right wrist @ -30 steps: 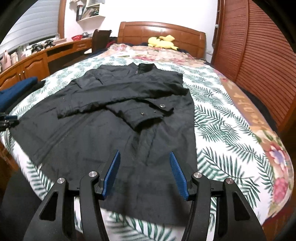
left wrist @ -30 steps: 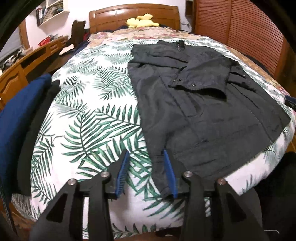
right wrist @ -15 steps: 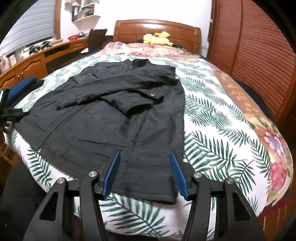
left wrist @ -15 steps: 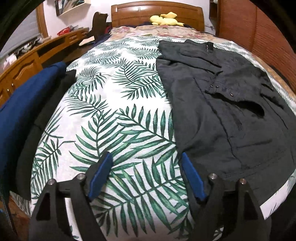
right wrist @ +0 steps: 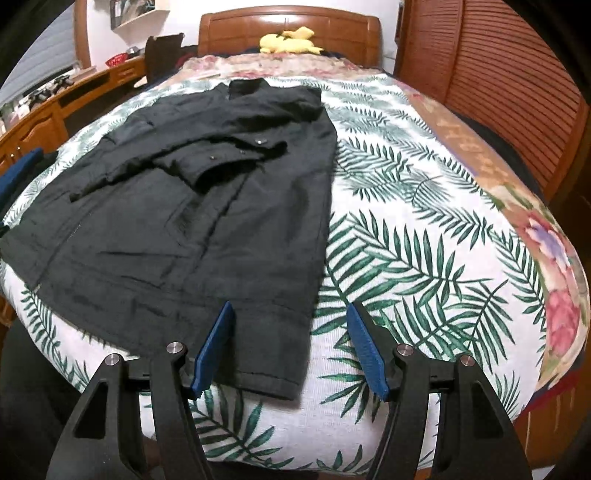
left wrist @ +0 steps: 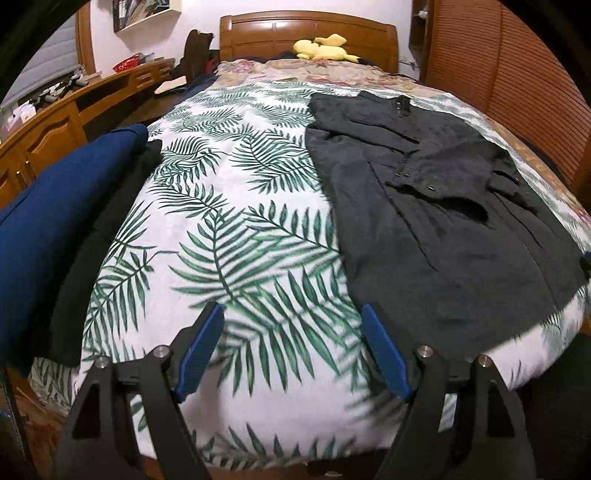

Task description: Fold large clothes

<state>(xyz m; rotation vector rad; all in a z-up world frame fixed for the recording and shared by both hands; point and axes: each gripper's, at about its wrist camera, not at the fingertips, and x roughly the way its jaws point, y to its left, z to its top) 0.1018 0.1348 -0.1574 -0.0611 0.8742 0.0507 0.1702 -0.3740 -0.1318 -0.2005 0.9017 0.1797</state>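
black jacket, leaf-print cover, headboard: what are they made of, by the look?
Black jacket: woven cloth, matte, faintly crinkled; possibly cotton or nylon. Metal-looking snaps on the cuff.
Leaf-print cover: soft fabric, matte, fine ribbed texture.
Headboard: wood, glossy varnish, visible highlights.

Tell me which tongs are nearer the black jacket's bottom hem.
Right. The right tongs, opening, straddle the black jacket's hem corner; the left tongs hover over leaf-print bedspread beside its edge.
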